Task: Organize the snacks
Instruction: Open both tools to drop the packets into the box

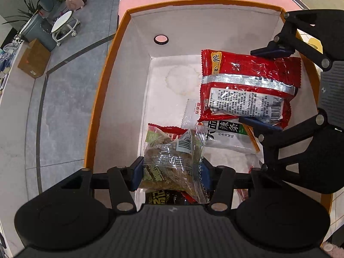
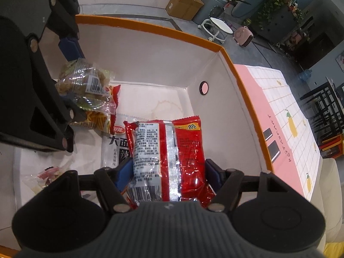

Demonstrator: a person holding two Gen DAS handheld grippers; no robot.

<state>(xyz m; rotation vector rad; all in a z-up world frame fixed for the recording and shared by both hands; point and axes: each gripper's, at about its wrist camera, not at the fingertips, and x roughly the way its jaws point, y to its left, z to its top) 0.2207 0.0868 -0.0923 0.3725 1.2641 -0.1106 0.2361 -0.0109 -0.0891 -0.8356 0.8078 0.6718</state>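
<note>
An orange-rimmed white box (image 1: 111,49) (image 2: 154,29) holds several snack packets. My left gripper (image 1: 171,173) is shut on a clear packet of brown snacks (image 1: 172,161) and holds it inside the box over its near end; the packet also shows in the right wrist view (image 2: 86,86). My right gripper (image 2: 169,172) is shut on a red foil packet (image 2: 172,150) (image 1: 247,88) and holds it inside the box above a white packet with black characters (image 1: 228,135) (image 2: 114,150). The right gripper (image 1: 268,86) enters from the right in the left wrist view.
A red chip packet (image 1: 167,131) and a dark packet (image 1: 163,196) lie under the left gripper. The box stands on a pink and white gridded cloth (image 2: 286,116). Beyond the table, a cardboard carton (image 2: 182,5), a white stool (image 2: 217,26) and plants (image 2: 277,2) stand on the floor.
</note>
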